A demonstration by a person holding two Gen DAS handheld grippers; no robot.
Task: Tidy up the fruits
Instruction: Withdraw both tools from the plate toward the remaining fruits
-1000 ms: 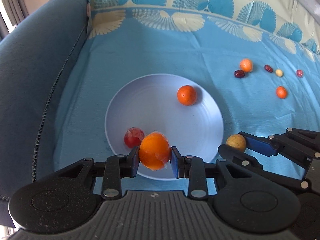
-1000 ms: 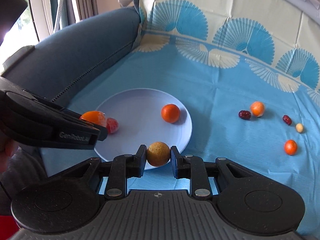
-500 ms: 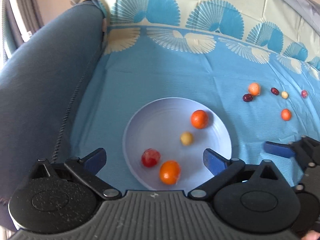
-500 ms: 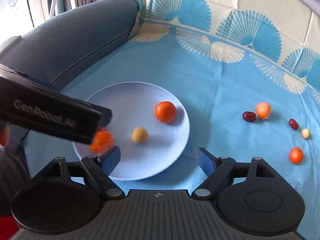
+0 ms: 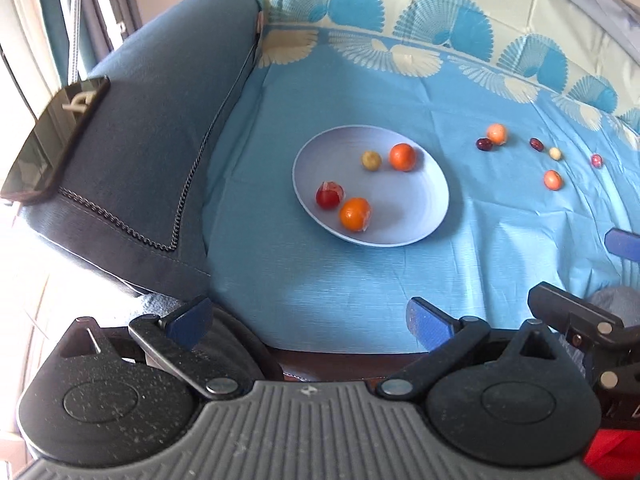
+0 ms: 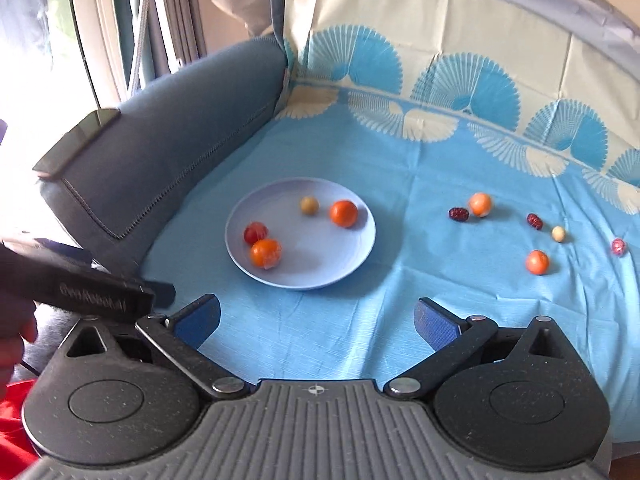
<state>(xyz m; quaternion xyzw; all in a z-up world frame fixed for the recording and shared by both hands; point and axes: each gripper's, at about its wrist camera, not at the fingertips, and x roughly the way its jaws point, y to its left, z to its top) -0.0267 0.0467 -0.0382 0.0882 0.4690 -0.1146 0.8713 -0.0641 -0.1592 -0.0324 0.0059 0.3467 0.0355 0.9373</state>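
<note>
You've got strong daylight blowing out the window on the left, soft shadows under the plate, heavy fisheye bending at the edges, and slightly soft fruit in the right wrist view.

The right gripper shows in the left wrist view only in part — one blue pad and some black linkage at the right edge, the rest cut off. In the right wrist view the left gripper is a dark, blurred bar from the left edge; its lettering cannot be read and its fingers are hidden. A hand at that edge is cut off too. The small fruits lying right of the plate are too small to name. The phone on the armrest shows only glare.
</note>
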